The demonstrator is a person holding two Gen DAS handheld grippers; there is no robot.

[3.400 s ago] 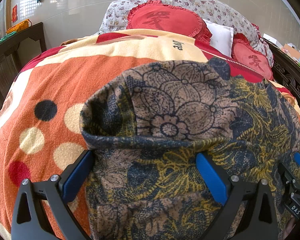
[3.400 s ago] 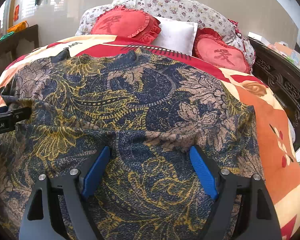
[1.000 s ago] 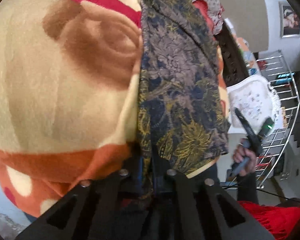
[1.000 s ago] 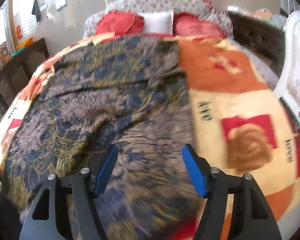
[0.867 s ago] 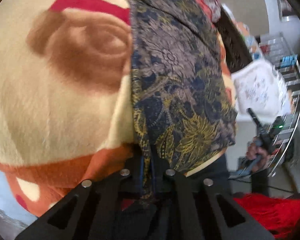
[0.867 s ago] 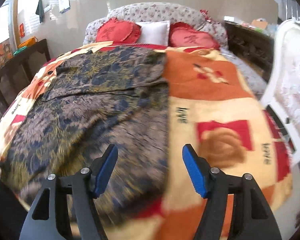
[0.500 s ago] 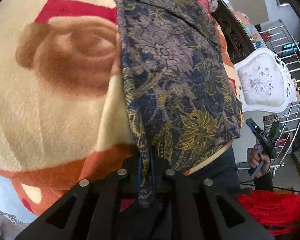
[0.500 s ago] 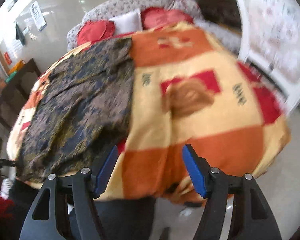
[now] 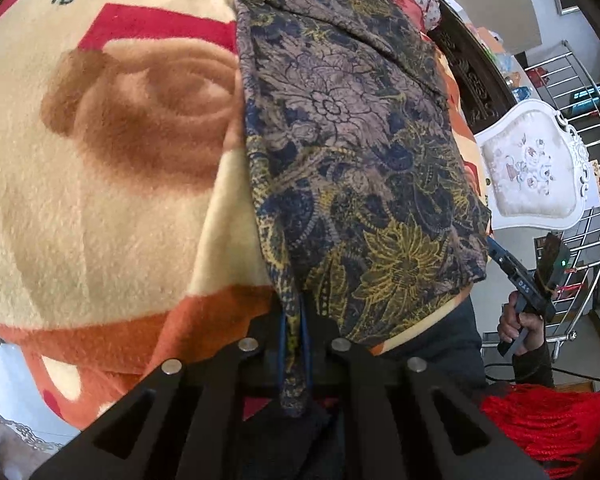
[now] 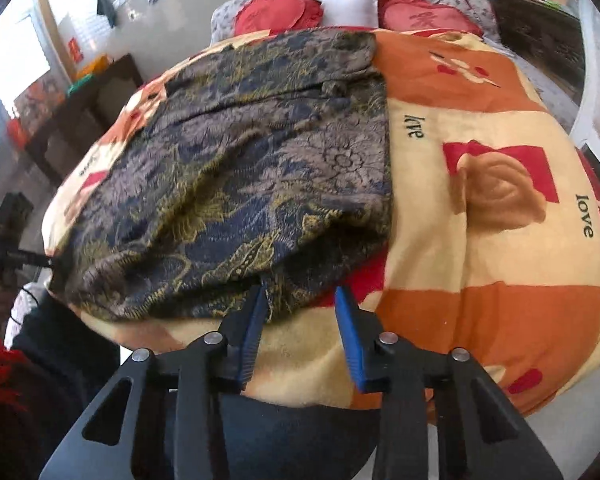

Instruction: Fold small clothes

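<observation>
A dark floral garment [image 9: 360,140] in navy, gold and taupe lies spread on the orange and cream blanket [image 9: 100,160] of a bed. My left gripper [image 9: 294,320] is shut on the garment's near left corner, with cloth hanging down between its pads. In the right wrist view the garment [image 10: 260,160] fills the left half of the bed. My right gripper [image 10: 300,296] is at its near right corner, jaws closing. The corner's hem lies between the blue pads [image 10: 348,332], which do not pinch it. From the left wrist view the right gripper [image 9: 496,252] shows at that corner.
Red cushions [image 10: 280,10] and a white pillow [image 10: 350,6] lie at the head of the bed. A white chair [image 9: 532,176] and a metal railing [image 9: 588,92] stand to the right. Dark wooden furniture [image 10: 92,100] stands to the left. The blanket's [image 10: 500,280] edge drops off close to me.
The right gripper swung back from over the bare blanket to the garment's near right corner, and its jaws narrowed. The left gripper kept its hold and turned slightly.
</observation>
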